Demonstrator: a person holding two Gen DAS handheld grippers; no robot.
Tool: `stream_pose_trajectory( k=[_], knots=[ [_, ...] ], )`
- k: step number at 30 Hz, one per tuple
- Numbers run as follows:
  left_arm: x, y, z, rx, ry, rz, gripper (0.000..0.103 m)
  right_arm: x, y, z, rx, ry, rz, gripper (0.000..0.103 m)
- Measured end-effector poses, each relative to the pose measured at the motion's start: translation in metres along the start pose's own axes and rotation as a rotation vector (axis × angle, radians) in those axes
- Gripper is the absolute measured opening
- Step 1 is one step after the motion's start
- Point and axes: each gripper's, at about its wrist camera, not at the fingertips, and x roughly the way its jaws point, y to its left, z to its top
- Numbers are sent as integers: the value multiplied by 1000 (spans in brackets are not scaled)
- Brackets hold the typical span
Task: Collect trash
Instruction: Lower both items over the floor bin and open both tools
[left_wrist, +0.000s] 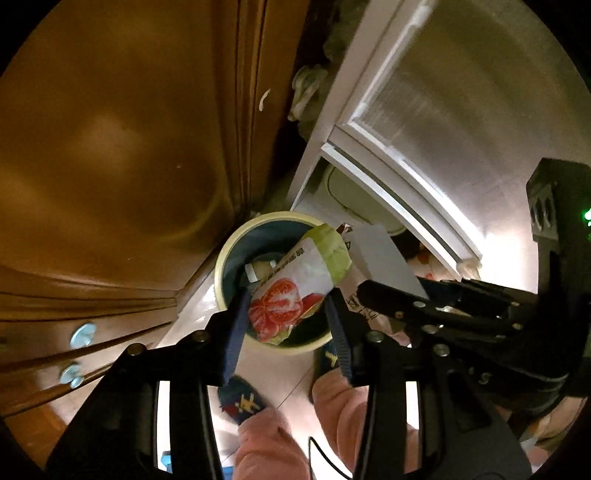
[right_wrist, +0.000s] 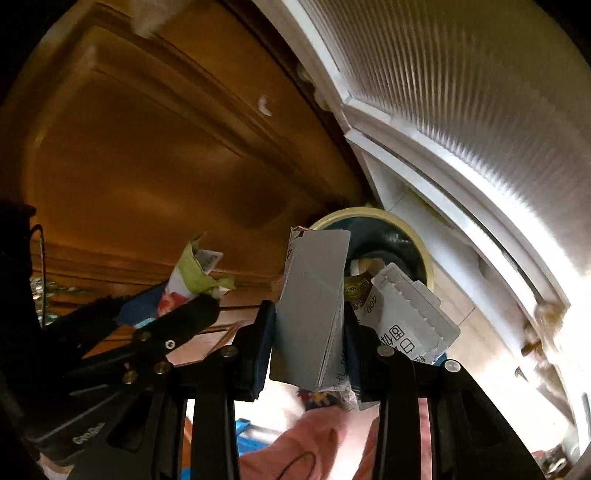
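Both grippers hang over the bin (left_wrist: 225, 258) at frame centre, the left gripper (left_wrist: 286, 314) clamped on a tomato wrapper (left_wrist: 295, 288), the right gripper (right_wrist: 310, 332) on flattened cartons (right_wrist: 314, 295), whose wide flaps may catch the rim and spill.

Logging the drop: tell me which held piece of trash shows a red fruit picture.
The green-and-white wrapper in the left gripper; the right gripper holds plain grey cardboard.
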Motion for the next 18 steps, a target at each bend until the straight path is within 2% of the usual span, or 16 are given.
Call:
stream_pose_trajectory(
  k=[7, 9, 18],
  knots=[
    [35, 15, 6, -50, 41, -5, 52, 33, -29, 20, 53, 1, -28, 50],
    [37, 17, 4, -50, 50, 10, 56, 35, -33, 24, 54, -8, -35, 50],
    [31, 15, 0, -40, 72, 31, 58, 26, -25, 18, 35, 14, -59, 50]
  ],
)
